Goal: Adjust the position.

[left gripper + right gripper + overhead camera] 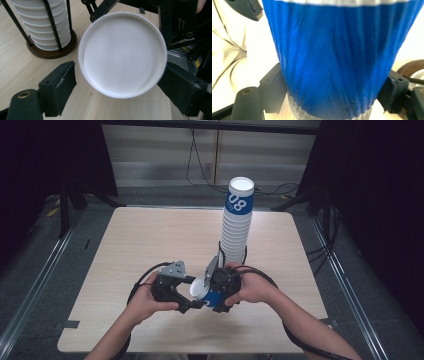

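Note:
A blue paper cup (214, 298) lies on its side above the table's front centre, and my right gripper (216, 292) is shut on it. In the right gripper view the creased blue wall (334, 62) is pinched between both jaws. The cup's round white end (122, 53) faces my left gripper (192, 304). That gripper's jaws stand open on either side of the white end. The left one is a little apart from the rim, while the right one is at its edge. A tall stack of white ribbed cups (236, 230), topped by a blue cup marked 08, stands just behind.
The stack sits in a black wire holder on a round brown base (53, 51). The pale wooden table (150, 240) has bare room at the left and back. Cables trail from both grippers. Metal rails and dark floor border the table.

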Tool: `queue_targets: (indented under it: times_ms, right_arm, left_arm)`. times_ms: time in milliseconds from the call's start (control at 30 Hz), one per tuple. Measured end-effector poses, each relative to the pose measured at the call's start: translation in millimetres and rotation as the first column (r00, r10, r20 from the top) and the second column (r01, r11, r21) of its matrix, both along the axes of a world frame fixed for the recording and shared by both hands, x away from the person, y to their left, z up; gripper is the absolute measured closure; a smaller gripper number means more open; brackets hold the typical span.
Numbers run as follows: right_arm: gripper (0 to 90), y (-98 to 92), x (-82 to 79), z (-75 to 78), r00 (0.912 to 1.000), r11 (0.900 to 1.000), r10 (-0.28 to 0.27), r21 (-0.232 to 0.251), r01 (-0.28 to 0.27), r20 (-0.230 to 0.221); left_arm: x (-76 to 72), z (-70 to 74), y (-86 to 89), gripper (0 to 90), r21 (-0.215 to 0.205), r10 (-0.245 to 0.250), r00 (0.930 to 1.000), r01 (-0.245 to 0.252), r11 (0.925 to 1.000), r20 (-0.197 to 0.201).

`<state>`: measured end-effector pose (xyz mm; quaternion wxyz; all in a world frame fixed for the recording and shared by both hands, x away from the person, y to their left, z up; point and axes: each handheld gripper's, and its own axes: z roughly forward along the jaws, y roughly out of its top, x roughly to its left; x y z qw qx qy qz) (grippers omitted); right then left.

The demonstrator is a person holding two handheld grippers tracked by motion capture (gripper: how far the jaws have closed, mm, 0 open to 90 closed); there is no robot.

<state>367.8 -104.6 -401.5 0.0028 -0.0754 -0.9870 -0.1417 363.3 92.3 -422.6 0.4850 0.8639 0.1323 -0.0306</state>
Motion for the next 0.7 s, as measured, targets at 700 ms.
queue_targets:
  times_ms: [700]
  right_arm:
    - [21.1, 10.8, -2.5, -3.0, 0.9996, 1.000, 0.028, 0.007, -0.028, -0.004]
  left_arm:
    - [-2.0, -4.3, -1.7, 22.5, 0.007, -0.056, 0.9983, 0.056, 0.9984, -0.017]
